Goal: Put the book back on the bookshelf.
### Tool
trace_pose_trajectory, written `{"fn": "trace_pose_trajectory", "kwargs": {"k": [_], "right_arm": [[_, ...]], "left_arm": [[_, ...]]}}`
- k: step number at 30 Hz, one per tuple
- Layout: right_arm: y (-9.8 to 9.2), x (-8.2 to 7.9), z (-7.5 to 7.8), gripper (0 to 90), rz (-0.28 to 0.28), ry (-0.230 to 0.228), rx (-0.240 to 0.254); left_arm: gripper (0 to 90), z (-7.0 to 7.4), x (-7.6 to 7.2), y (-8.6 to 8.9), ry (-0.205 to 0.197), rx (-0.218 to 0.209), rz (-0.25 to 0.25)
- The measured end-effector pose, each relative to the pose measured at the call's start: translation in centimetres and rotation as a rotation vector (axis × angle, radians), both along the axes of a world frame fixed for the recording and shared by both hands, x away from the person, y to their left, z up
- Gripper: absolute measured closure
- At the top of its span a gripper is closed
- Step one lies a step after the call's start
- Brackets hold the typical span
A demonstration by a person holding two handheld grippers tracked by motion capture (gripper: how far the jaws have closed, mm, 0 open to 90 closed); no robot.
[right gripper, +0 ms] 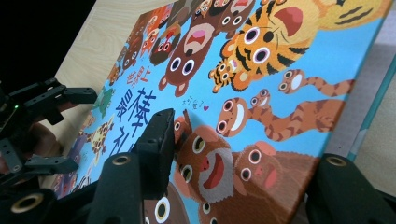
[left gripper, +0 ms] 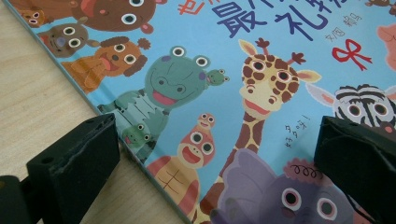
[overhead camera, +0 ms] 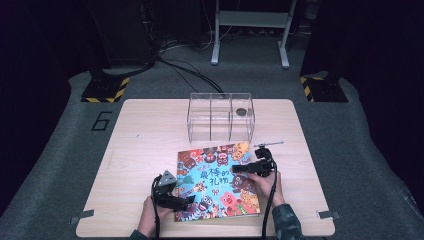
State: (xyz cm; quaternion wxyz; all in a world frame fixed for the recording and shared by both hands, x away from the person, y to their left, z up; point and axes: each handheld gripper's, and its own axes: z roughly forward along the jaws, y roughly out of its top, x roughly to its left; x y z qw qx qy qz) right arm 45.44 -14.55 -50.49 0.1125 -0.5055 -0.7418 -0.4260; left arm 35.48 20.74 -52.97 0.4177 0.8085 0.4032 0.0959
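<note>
One picture book [overhead camera: 217,180], two tongs, one clear three-compartment box [overhead camera: 220,118]

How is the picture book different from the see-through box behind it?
The picture book lies flat and is covered in bright cartoon animals; the clear box stands upright and is see-through. The book sits at the near side, between the left gripper and the right gripper; the box stands farther back, apart from both. The box is split into three compartments; the book is one closed piece. Both rest on the wooden table.

Glossy paper book [overhead camera: 217,180] on matt pale wood table [overhead camera: 150,130]
</note>
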Motion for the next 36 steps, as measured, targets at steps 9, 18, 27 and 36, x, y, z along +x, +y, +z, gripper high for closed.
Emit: {"fn": "trace_pose_trajectory", "kwargs": {"k": [9,18,27,36], "right_arm": [[-0.4,-0.3,0.4,51.4,0.019,-0.028,0.01],[-0.4,-0.6,1.2,52.4,0.042,-0.075,-0.001],[-0.2,-1.1,2.2,53.0,0.066,-0.131,-0.02],[-0.3,-1.5,2.8,53.6,0.09,-0.195,-0.022]], "left_arm": [[0.0,0.2,0.5,0.1,0.03,-0.009,-0.008],[0.0,0.5,1.4,0.6,0.079,-0.043,-0.01],[0.0,0.5,1.8,0.9,0.107,-0.089,-0.002],[0.0,0.5,2.1,0.8,0.112,-0.095,0.0]]}}
